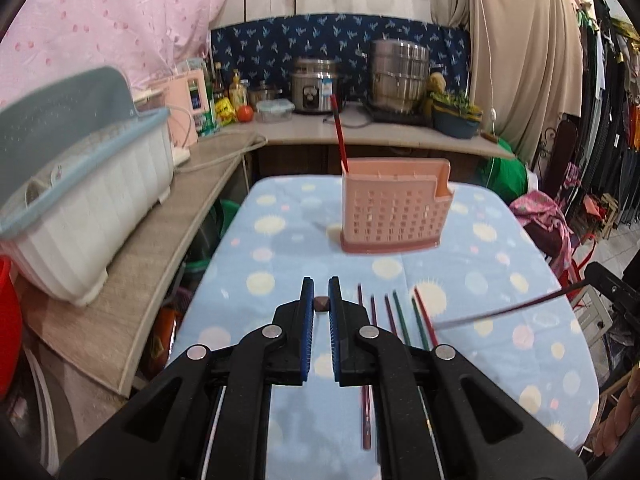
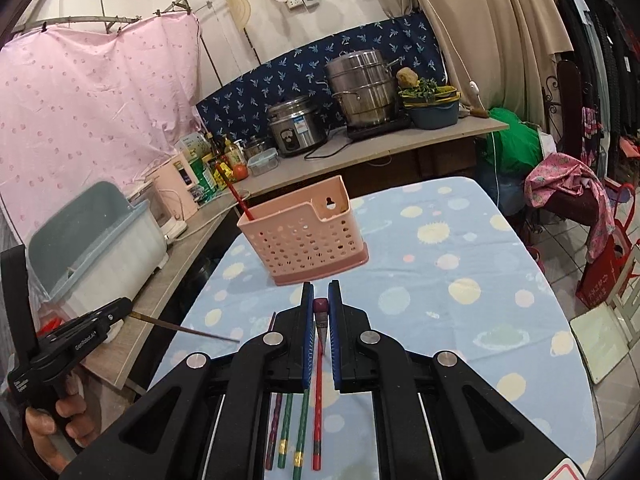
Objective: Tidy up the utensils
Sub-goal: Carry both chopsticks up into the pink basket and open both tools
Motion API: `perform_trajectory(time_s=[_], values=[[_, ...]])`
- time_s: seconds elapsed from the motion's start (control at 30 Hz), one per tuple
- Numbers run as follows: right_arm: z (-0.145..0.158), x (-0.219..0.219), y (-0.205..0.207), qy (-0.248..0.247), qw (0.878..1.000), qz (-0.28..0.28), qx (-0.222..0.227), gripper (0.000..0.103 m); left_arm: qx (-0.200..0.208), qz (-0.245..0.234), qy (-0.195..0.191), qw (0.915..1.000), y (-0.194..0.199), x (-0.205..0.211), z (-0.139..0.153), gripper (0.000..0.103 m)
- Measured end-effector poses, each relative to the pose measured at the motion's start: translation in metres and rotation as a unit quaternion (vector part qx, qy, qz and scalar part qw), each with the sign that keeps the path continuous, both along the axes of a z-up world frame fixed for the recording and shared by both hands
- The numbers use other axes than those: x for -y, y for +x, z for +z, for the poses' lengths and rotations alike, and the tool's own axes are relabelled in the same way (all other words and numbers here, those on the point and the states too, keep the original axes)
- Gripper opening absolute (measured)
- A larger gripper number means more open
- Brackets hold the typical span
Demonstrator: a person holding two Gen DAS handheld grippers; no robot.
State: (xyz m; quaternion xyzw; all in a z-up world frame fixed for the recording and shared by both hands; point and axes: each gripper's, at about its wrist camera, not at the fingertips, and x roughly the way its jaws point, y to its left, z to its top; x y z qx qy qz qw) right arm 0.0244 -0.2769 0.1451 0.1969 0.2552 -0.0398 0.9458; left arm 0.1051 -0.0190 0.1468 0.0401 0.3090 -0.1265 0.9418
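Observation:
A pink perforated utensil holder (image 1: 394,216) stands on the spotted blue tablecloth (image 1: 500,280), with one red chopstick (image 1: 340,136) upright in its left end; it also shows in the right wrist view (image 2: 308,240). My left gripper (image 1: 321,304) is shut on a dark chopstick, seen end-on (image 1: 321,304); the right wrist view shows that chopstick (image 2: 192,330) sticking out of the left gripper (image 2: 120,308). My right gripper (image 2: 320,306) is shut on a maroon chopstick (image 2: 320,305); the left wrist view shows it (image 1: 500,312). Several red, green and maroon chopsticks (image 1: 400,320) lie in a row on the cloth below (image 2: 298,432).
A white dish rack with a blue lid (image 1: 80,200) sits on the wooden counter (image 1: 168,264) at the left. A rice cooker (image 1: 314,86), steel pots (image 1: 398,76), bottles and a basin of greens (image 1: 456,114) stand on the back counter. A chair with pink cloth (image 2: 568,192) is at the right.

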Motion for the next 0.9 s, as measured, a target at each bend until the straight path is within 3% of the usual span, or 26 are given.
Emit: perform_trajectory(time_s=[0.4,0.73,0.9], values=[[0.053,0.022,0.053,-0.001,0.998,-0.01,0.059,0.007,0.03,-0.014,-0.038,0.9987,0.056,0.02,0.064,0.007],[0.11,0.037,0.107,0.021,0.984,-0.029,0.173,0.007,0.116,-0.004,-0.082,0.9898,0.098,0.044,0.135,0.007],[0.126,0.044,0.146,0.03,0.98,-0.045,0.193,0.007,0.154,0.0,-0.101,0.983,0.123,0.06,0.157,0.007]])
